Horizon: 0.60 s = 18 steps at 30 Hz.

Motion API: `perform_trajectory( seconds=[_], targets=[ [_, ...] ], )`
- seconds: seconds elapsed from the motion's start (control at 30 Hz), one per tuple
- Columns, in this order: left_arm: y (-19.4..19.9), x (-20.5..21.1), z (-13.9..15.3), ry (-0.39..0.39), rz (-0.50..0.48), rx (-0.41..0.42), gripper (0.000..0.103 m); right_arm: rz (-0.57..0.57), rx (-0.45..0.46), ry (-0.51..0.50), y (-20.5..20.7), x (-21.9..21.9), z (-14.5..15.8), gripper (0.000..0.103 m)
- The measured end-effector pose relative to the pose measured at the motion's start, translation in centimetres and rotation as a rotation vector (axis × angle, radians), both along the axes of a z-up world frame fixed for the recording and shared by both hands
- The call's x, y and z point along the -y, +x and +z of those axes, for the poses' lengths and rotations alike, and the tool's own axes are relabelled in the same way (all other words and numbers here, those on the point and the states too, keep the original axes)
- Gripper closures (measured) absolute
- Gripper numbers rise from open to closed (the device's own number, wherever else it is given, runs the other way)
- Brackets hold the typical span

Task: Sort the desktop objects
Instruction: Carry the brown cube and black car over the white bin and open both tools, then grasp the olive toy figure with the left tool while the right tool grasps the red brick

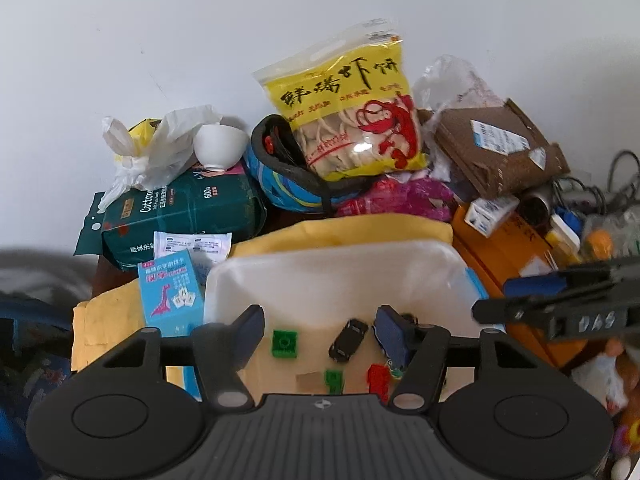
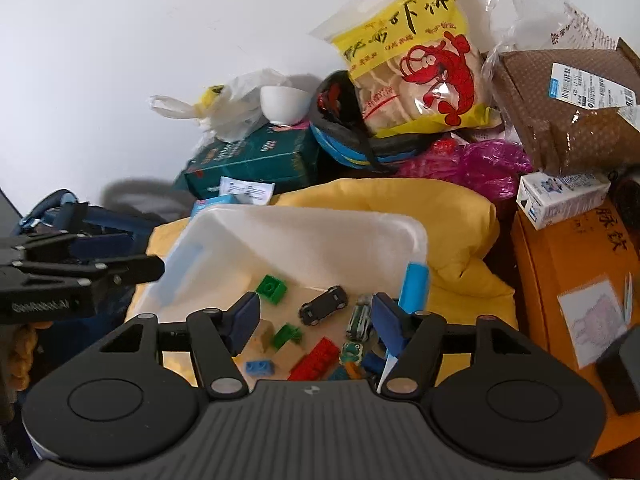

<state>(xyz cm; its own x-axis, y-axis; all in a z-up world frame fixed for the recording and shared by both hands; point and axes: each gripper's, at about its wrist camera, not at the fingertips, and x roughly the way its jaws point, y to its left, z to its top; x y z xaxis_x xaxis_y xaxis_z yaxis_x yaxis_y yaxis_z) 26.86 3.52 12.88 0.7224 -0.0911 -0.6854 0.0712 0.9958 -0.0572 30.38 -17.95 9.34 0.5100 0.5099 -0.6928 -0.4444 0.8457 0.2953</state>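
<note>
Looking down both tools at once: the left tool (image 1: 318, 336) and the right tool (image 2: 316, 320) each hang over the near end of the white bin (image 2: 280, 232), jaws spread wide and nothing between the pads.

Biggest thing first, the bin. It looks like thin translucent plastic, light and a bit flexy, so if it needs moving I'd pinch the rim. It sits just ahead of both tools on a yellow cloth (image 2: 460, 216), which is soft and could bunch up.

Inside, right under the right tool, there's a red brick (image 2: 318, 360), a green block (image 2: 272, 288) ahead-left, and a black car (image 2: 323, 305) dead ahead between the fingers. All hard, light and small. I'd guess the car is slick and rolls on its wheels, so grab it across the body sides. The blocks are square, easy flat faces.

Stuff around: past the bin's far wall there's a snack bag (image 2: 416, 64) leaning on a helmet (image 2: 340, 136), crinkly and probably slippery. A white bowl (image 2: 285, 105) sits ahead-left on a green pack (image 2: 256, 160); I'd call it breakable and tippy. An orange box (image 2: 560, 264) is off to the right with a small carton (image 2: 560, 196) on it.

Main obstacle, I reckon: the two tools are close together over one bin, so they could bump.
</note>
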Motion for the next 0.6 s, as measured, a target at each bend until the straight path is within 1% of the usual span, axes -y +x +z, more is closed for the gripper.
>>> perform_trajectory(
  seconds=[0.1, 0.2, 0.27, 0.33, 0.37, 0.47, 0.53, 0.6],
  targets=[
    [-3.8, 0.2, -1.7, 0.011, -0.034, 0.022, 0.038, 0.052, 0.053, 0.019, -3.7, 0.7, -0.3, 0.038],
    [-8.2, 1.1, -4.9, 0.001, -0.066, -0.010, 0.038, 0.094, 0.088, 0.000, -8.0, 1.3, -2.1, 0.039],
    [-11.1, 1.9, -7.7, -0.014, -0.063, -0.050, 0.038, 0.115, 0.089, -0.042, -10.6, 1.3, -4.5, 0.039],
    [-13.3, 2.5, -10.3, -0.045, -0.055, -0.100, 0.038, 0.129, 0.054, -0.099, -12.3, 1.0, -7.5, 0.040],
    [-14.1, 2.9, -11.5, -0.059, -0.050, -0.126, 0.038, 0.136, 0.030, -0.127, -12.9, 0.8, -9.1, 0.040],
    [-15.8, 4.1, -14.7, -0.084, -0.037, -0.192, 0.038, 0.139, 0.008, -0.184, -14.0, 0.0, -12.2, 0.041],
    [-16.2, 4.8, -16.0, -0.066, -0.042, -0.212, 0.038, 0.140, 0.004, -0.185, -14.3, -0.4, -13.1, 0.042],
    [-16.1, 5.1, -16.7, -0.046, -0.035, -0.214, 0.038, 0.147, 0.008, -0.195, -14.3, -1.0, -13.7, 0.042]
  ],
)
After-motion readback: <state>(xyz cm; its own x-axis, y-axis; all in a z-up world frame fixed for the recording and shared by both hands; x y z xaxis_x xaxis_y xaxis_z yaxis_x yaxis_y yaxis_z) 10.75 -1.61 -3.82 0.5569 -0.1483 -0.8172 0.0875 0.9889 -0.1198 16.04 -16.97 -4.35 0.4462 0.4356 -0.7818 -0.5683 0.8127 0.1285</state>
